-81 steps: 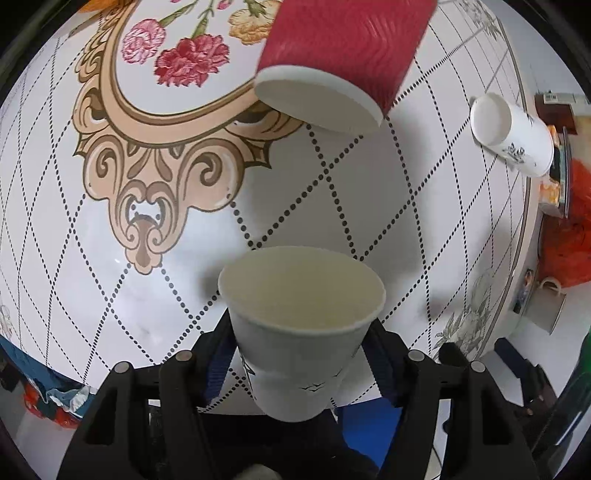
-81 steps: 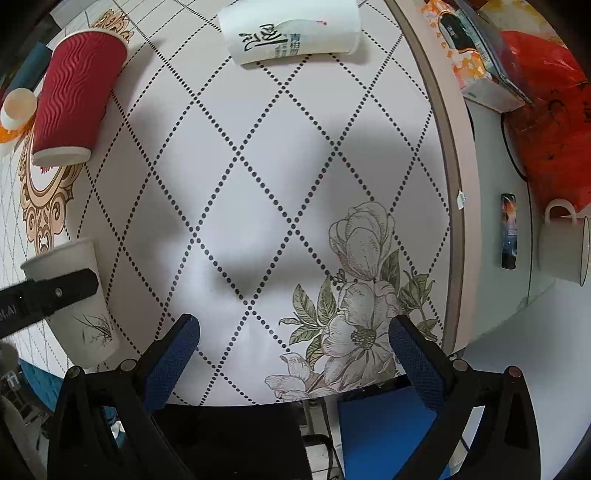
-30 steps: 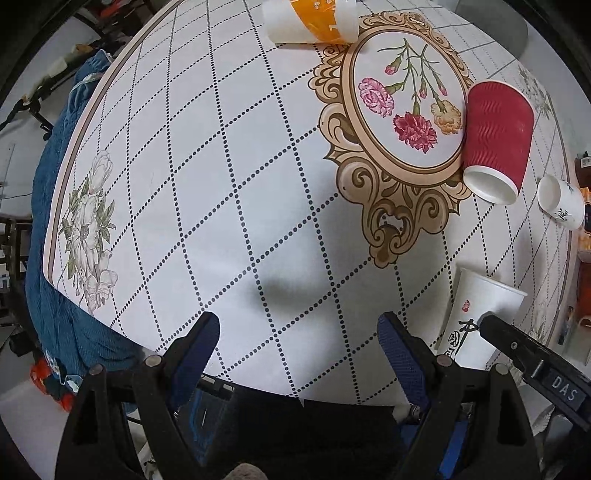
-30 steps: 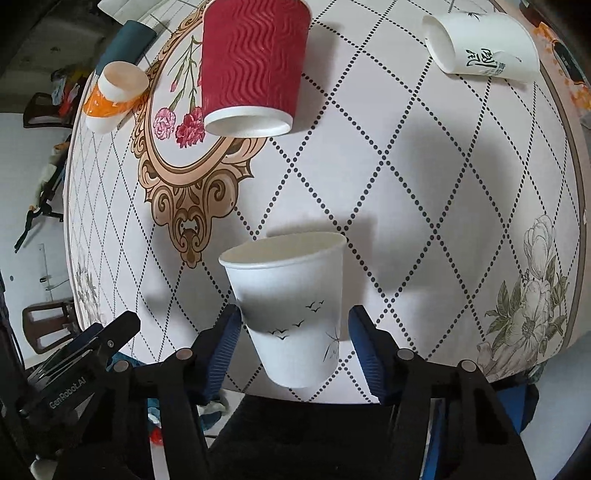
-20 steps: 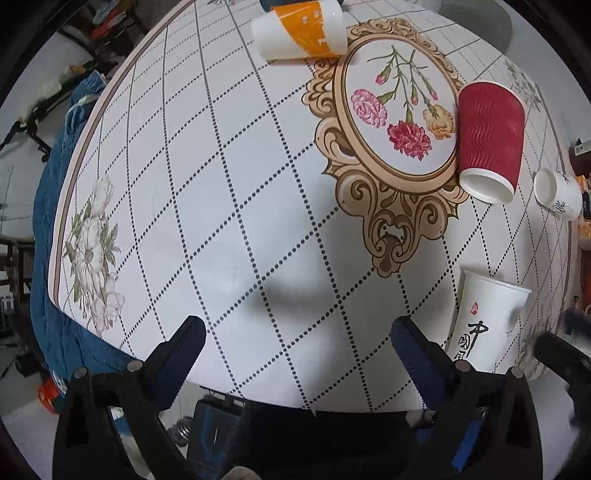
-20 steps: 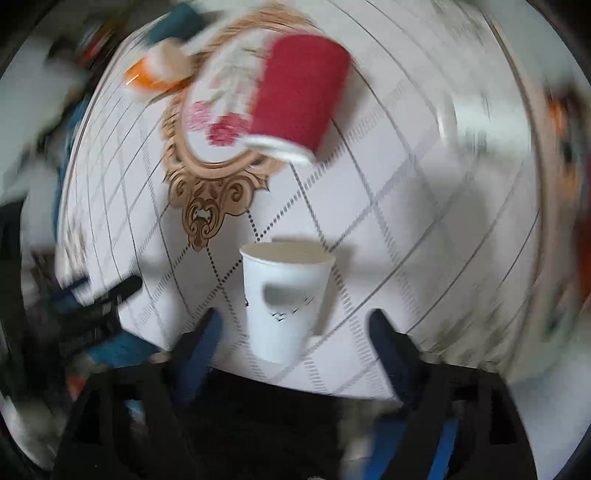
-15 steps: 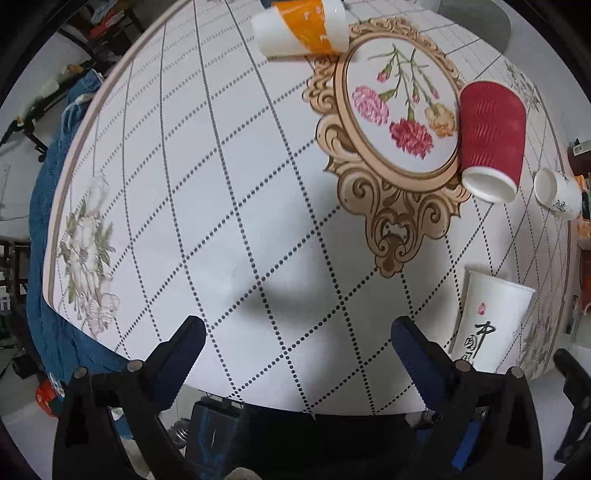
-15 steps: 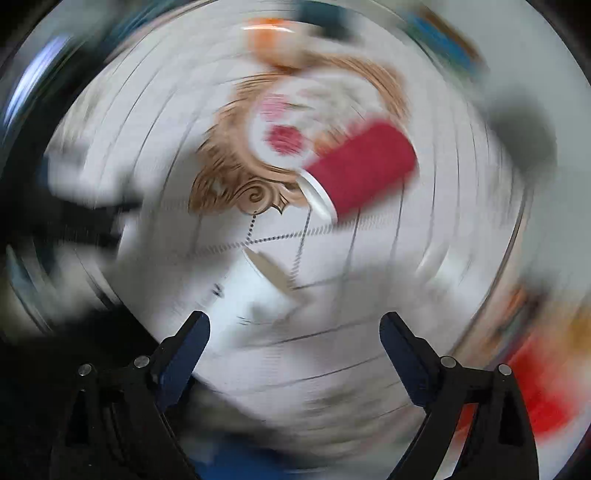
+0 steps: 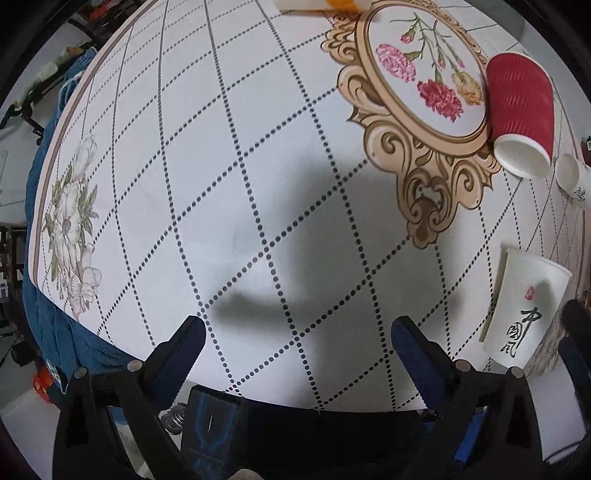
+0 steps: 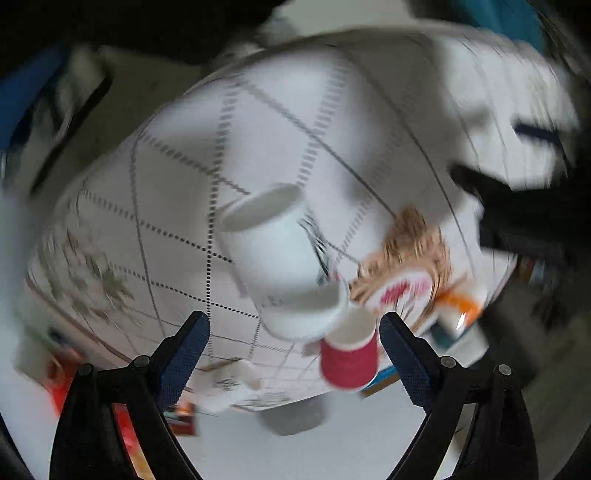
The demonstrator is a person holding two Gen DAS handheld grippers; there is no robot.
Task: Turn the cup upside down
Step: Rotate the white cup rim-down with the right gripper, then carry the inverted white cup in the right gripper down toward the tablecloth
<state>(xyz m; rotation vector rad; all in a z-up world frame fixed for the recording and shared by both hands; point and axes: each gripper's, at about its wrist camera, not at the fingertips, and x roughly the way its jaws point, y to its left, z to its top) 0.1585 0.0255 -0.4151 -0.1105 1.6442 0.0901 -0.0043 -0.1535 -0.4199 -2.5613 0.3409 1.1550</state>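
A white paper cup with black characters (image 9: 524, 317) stands upright on the table at the right in the left wrist view. It also shows in the blurred, rotated right wrist view (image 10: 280, 262), apart from the fingers. My left gripper (image 9: 297, 332) is open and empty above the near table edge. My right gripper (image 10: 293, 328) is open and empty; its view is turned roughly upside down. A dark part of the right gripper (image 9: 576, 325) shows beside the cup.
A red ribbed cup (image 9: 521, 114) lies on its side by the floral medallion (image 9: 424, 74). A small white cup (image 9: 572, 177) lies at the right edge. An orange and white cup (image 9: 325, 3) lies at the far edge. A blue cloth (image 9: 55, 332) hangs on the left.
My right gripper let go of the white cup, opened and rotated sharply, so its view is blurred. The cup stands on the table. My left gripper stays open and shifted slightly.
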